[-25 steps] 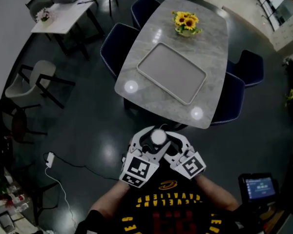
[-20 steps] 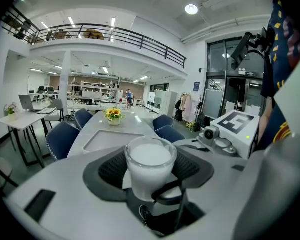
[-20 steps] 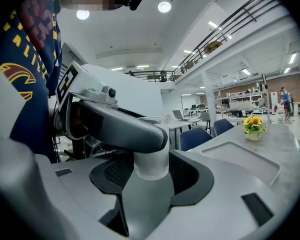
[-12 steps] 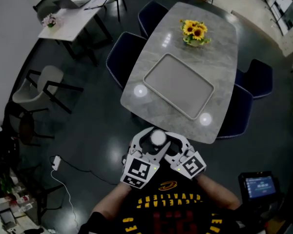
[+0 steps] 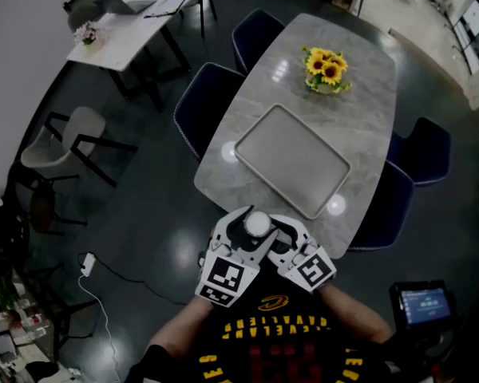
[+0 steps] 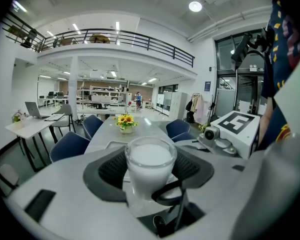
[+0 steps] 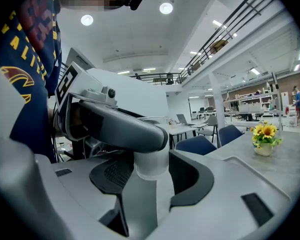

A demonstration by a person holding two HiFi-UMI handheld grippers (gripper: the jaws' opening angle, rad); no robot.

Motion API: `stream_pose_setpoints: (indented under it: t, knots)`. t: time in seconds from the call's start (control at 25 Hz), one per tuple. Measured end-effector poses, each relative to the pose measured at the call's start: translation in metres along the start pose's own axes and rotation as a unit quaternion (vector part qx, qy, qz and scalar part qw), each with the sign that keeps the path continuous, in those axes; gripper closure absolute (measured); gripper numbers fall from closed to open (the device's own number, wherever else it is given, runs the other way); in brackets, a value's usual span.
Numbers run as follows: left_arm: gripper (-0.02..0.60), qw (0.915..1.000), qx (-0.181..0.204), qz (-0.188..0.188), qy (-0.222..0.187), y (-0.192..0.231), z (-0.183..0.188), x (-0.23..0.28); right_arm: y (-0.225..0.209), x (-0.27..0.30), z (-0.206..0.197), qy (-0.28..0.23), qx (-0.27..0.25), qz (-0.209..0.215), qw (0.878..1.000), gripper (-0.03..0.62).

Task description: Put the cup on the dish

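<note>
Two grippers share one load here. At the left, the left gripper [image 6: 150, 174] has its jaws spread wide yet pinching the cup [image 6: 150, 156], with its dark ribbed pads [image 6: 111, 170] against opposite sides of the wall, just below the rim. The cup hangs upright in the air close in front of the person, short of the table [image 5: 367, 86] and not yet over the dish [image 5: 291, 159]. It is milky white, smooth and straight-sided, with an open top. We judge it stiff and light, probably glass or hard plastic, so it is likely slippery under the pads and liable to break if it falls. We cannot tell whether the white is the wall itself or something filling it, so we would treat it as full and keep it level. The safest hold, in our view, is on the plain wall at mid height, squeezed from two opposite sides with moderate force, never on the rim. To the right, the right gripper [image 7: 152, 179] also appears pressed onto the cup, lower on the wall, while one jaw of the left gripper crosses in front of the cup's upper part. Farther right and ahead lies the dish, a shallow rectangular tray, bare, with sunflowers [image 5: 326, 69] beyond it.
</note>
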State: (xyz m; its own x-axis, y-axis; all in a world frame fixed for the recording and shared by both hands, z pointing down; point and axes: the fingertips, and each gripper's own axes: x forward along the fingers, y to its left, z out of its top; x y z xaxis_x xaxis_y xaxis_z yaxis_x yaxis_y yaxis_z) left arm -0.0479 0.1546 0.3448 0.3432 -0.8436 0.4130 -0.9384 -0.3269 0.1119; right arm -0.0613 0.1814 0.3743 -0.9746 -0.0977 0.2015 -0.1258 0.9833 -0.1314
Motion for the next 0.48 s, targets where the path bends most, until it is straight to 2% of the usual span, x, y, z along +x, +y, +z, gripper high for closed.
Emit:
stream_pose_setpoints:
  t: [0.48]
  knots:
    - [0.311,0.9996,0.025,0.01,0.007,0.006,0.035,0.059,-0.068,-0.009,0.014,-0.017,-0.013,0.005,1.0,0.382]
